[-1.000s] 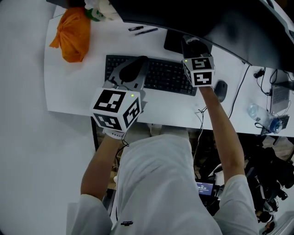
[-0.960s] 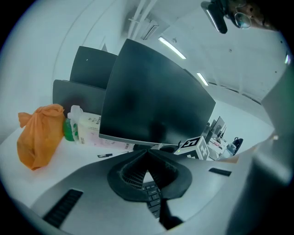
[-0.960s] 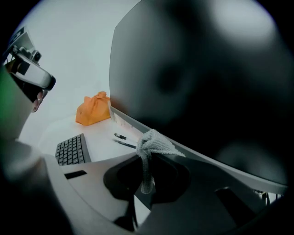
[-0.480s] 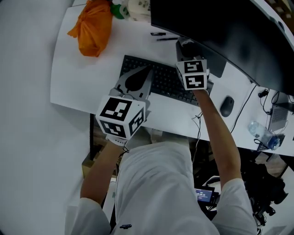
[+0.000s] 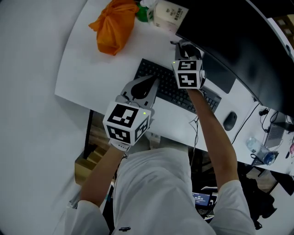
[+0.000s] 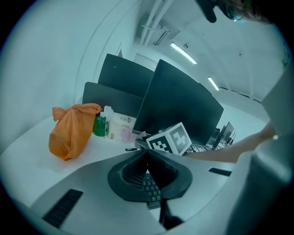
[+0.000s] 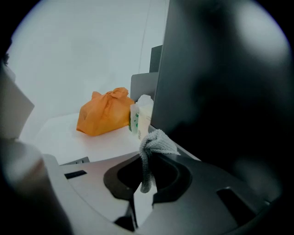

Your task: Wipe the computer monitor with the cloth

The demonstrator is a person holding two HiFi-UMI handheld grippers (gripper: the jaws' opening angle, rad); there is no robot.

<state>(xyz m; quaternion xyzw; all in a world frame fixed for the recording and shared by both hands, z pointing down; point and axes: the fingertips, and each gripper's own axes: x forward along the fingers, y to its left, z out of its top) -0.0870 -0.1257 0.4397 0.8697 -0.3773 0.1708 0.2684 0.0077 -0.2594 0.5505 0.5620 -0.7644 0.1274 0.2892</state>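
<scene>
A dark curved monitor [image 5: 239,41] stands at the back right of the desk and fills the right side of the right gripper view [image 7: 220,82]. My right gripper [image 5: 184,49] is shut on a grey cloth [image 7: 155,141], which bunches above its tips and hangs down between them. The cloth [image 5: 186,45] sits at the monitor's lower left edge, close to the screen; I cannot tell if it touches. My left gripper [image 5: 146,85] hovers over the keyboard's left end, shut, with nothing in it [image 6: 147,150].
A black keyboard [image 5: 172,89] lies on the white desk [image 5: 92,69]. An orange bag [image 5: 115,25], a green bottle [image 5: 143,13] and a white pack [image 5: 167,13] stand at the back left. A mouse [image 5: 229,120] and a water bottle [image 5: 257,149] are at the right.
The right gripper has carried the cloth further up and back to the monitor's lower left edge. The head view has swung left. The left gripper stays above the keyboard.
</scene>
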